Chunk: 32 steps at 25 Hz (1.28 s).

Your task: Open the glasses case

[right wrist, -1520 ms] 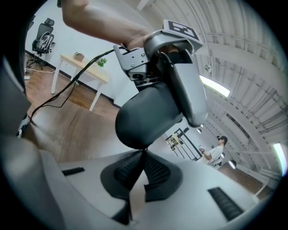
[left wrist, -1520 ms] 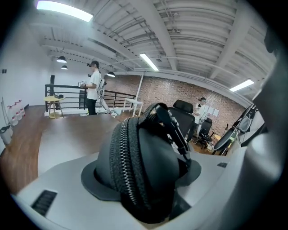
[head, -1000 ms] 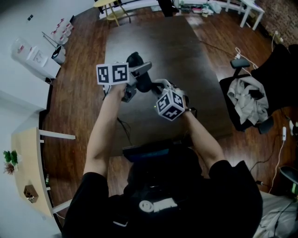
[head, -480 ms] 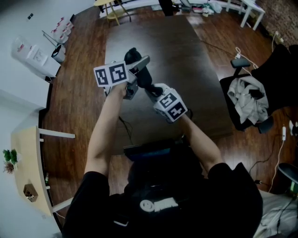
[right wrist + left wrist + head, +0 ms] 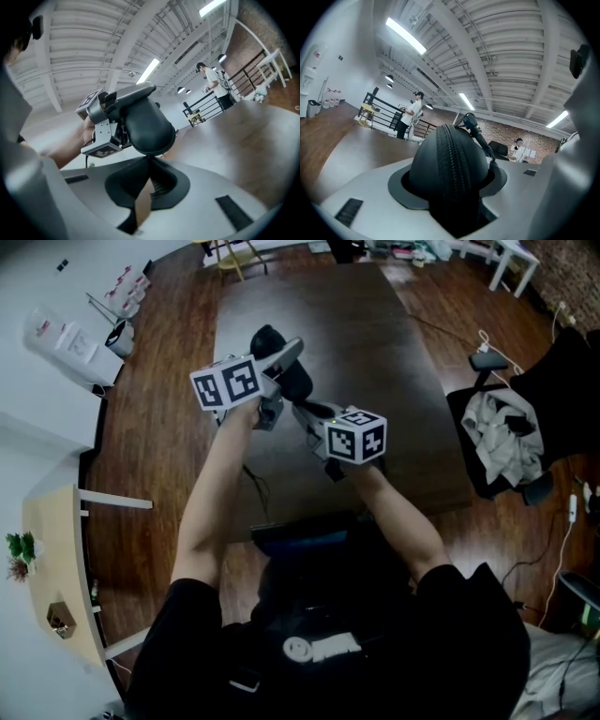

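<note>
The person holds both grippers in the air above the dark bench [image 5: 394,352], over its left half and about midway between its far and near edges. The left gripper [image 5: 284,363] has the black glasses case [image 5: 440,159] clamped between its fingers [image 5: 375,187]. The fingers stand partway open and press the case's two broad sides. The case's rounded end, with the zipper [image 5: 453,154] running over it, pokes out past them. In the head view one grey finger lies across the case, which shows dark on either side of it. The case hangs clear of the bench top.

The right gripper [image 5: 305,410] meets the case from the side nearer the bench's near right corner. Its fingers [image 5: 211,180] are fully closed, and their tips come to a point right at the case's lower rim. Whether a zipper pull is pinched there cannot be told. In the left gripper view a thin dark piece [image 5: 474,129] juts up from the far side of the case, and what it is cannot be made out.

Each gripper carries its marker cube, the left one [image 5: 225,382] beside the case and the right one [image 5: 356,435] nearer the person. A chair [image 5: 497,442] draped with pale cloth stands off the bench's right edge.
</note>
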Each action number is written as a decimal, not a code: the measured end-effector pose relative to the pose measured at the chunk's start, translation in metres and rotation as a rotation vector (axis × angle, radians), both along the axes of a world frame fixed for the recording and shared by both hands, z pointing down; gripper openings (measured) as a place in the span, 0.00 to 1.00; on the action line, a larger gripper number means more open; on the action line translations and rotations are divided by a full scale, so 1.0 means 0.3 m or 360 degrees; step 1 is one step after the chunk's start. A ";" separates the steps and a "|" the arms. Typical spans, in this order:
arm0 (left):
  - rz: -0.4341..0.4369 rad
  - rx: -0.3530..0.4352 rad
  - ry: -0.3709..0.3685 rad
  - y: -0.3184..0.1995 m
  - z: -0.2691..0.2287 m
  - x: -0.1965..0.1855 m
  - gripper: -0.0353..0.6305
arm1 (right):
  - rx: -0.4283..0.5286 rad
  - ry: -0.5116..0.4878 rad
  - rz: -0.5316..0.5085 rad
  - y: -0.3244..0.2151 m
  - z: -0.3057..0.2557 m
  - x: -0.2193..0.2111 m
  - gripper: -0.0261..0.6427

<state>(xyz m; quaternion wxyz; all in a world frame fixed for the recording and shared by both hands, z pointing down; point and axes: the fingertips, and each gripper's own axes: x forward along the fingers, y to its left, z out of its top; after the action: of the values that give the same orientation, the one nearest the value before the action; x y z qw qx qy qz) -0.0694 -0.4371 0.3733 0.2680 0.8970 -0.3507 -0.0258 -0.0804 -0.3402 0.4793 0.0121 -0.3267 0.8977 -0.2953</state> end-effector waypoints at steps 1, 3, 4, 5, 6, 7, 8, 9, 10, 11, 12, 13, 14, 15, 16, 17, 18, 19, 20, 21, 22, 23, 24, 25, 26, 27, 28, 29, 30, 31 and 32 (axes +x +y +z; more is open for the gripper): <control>0.0055 -0.0012 -0.0016 0.009 0.004 0.008 0.43 | 0.0025 0.0050 0.0014 -0.008 0.006 0.014 0.04; 0.0181 -0.0030 -0.0031 0.036 0.010 0.027 0.43 | 0.0124 0.0203 0.0039 -0.026 0.013 0.062 0.04; 0.0230 -0.0025 -0.0027 0.050 0.008 0.033 0.44 | 0.0198 0.0307 0.0053 -0.037 0.008 0.091 0.04; 0.0269 -0.0009 -0.0017 0.060 0.002 0.036 0.44 | 0.0293 0.0435 0.0066 -0.050 -0.005 0.117 0.04; 0.0299 0.0014 -0.0003 0.067 -0.008 0.035 0.45 | 0.0402 0.0578 0.0079 -0.064 -0.025 0.140 0.04; 0.0327 0.0038 0.0009 0.072 -0.016 0.035 0.45 | 0.0508 0.0713 0.0095 -0.080 -0.046 0.165 0.04; 0.0362 0.0061 0.0004 0.080 -0.018 0.035 0.46 | 0.0594 0.0823 0.0120 -0.096 -0.066 0.194 0.04; 0.0409 0.0084 -0.0025 0.092 -0.012 0.036 0.48 | 0.0657 0.0898 0.0152 -0.111 -0.086 0.227 0.04; 0.0463 0.0109 -0.0071 0.107 -0.002 0.039 0.49 | 0.0706 0.0940 0.0185 -0.123 -0.108 0.260 0.04; 0.0518 0.0138 -0.0121 0.124 0.007 0.043 0.50 | 0.0758 0.0969 0.0213 -0.130 -0.132 0.288 0.04; 0.0566 0.0168 -0.0164 0.138 0.015 0.047 0.51 | 0.0824 0.1014 0.0232 -0.134 -0.157 0.310 0.04; 0.0607 0.0195 -0.0202 0.151 0.022 0.051 0.51 | 0.0906 0.1083 0.0247 -0.135 -0.182 0.325 0.04; 0.0647 0.0220 -0.0240 0.164 0.029 0.054 0.51 | 0.0995 0.1165 0.0263 -0.135 -0.205 0.337 0.04; 0.0688 0.0246 -0.0287 0.177 0.039 0.056 0.52 | 0.1079 0.1243 0.0284 -0.134 -0.227 0.347 0.04; 0.0726 0.0271 -0.0345 0.189 0.051 0.056 0.52 | 0.1153 0.1303 0.0311 -0.134 -0.250 0.359 0.04; 0.0756 0.0294 -0.0417 0.197 0.067 0.053 0.53 | 0.1212 0.1341 0.0346 -0.134 -0.276 0.371 0.04; 0.0773 0.0315 -0.0501 0.201 0.086 0.046 0.53 | 0.1260 0.1359 0.0386 -0.136 -0.304 0.386 0.04; 0.0777 0.0332 -0.0586 0.200 0.106 0.035 0.53 | 0.1299 0.1371 0.0426 -0.137 -0.332 0.403 0.04; 0.0771 0.0347 -0.0655 0.196 0.122 0.023 0.53 | 0.1338 0.1392 0.0457 -0.138 -0.355 0.420 0.04; 0.0755 0.0364 -0.0700 0.190 0.130 0.009 0.53 | 0.1377 0.1430 0.0475 -0.138 -0.372 0.434 0.04; 0.0731 0.0385 -0.0720 0.181 0.130 -0.007 0.53 | 0.1412 0.1475 0.0480 -0.140 -0.382 0.444 0.04; 0.0699 0.0411 -0.0725 0.171 0.124 -0.024 0.53 | 0.1436 0.1513 0.0480 -0.143 -0.388 0.451 0.04; 0.0667 0.0439 -0.0722 0.162 0.117 -0.039 0.54 | 0.1452 0.1545 0.0479 -0.146 -0.392 0.458 0.04; 0.0646 0.0465 -0.0715 0.157 0.110 -0.051 0.57 | 0.1464 0.1575 0.0480 -0.149 -0.394 0.466 0.04; 0.0643 0.0480 -0.0707 0.156 0.106 -0.061 0.57 | 0.1475 0.1608 0.0484 -0.153 -0.394 0.474 0.04; 0.0654 0.0489 -0.0703 0.159 0.102 -0.068 0.57 | 0.1486 0.1644 0.0487 -0.158 -0.392 0.479 0.04; 0.0673 0.0498 -0.0711 0.165 0.100 -0.072 0.57 | 0.1500 0.1683 0.0486 -0.164 -0.389 0.481 0.04; 0.0697 0.0510 -0.0733 0.173 0.102 -0.072 0.59 | 0.1519 0.1723 0.0476 -0.167 -0.384 0.478 0.04; 0.0728 0.0518 -0.0763 0.183 0.109 -0.070 0.61 | 0.1545 0.1765 0.0456 -0.168 -0.378 0.469 0.04; 0.0764 0.0521 -0.0791 0.195 0.118 -0.065 0.61 | 0.1575 0.1812 0.0427 -0.167 -0.372 0.458 0.04; 0.0804 0.0517 -0.0811 0.207 0.125 -0.058 0.61 | 0.1608 0.1863 0.0395 -0.166 -0.366 0.446 0.04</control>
<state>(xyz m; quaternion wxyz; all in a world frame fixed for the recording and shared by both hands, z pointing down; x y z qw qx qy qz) -0.0869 -0.3750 0.4108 0.0247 0.9634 -0.1656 0.2093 0.0533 -0.3902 0.3696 -0.2832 -0.4821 0.7406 0.3728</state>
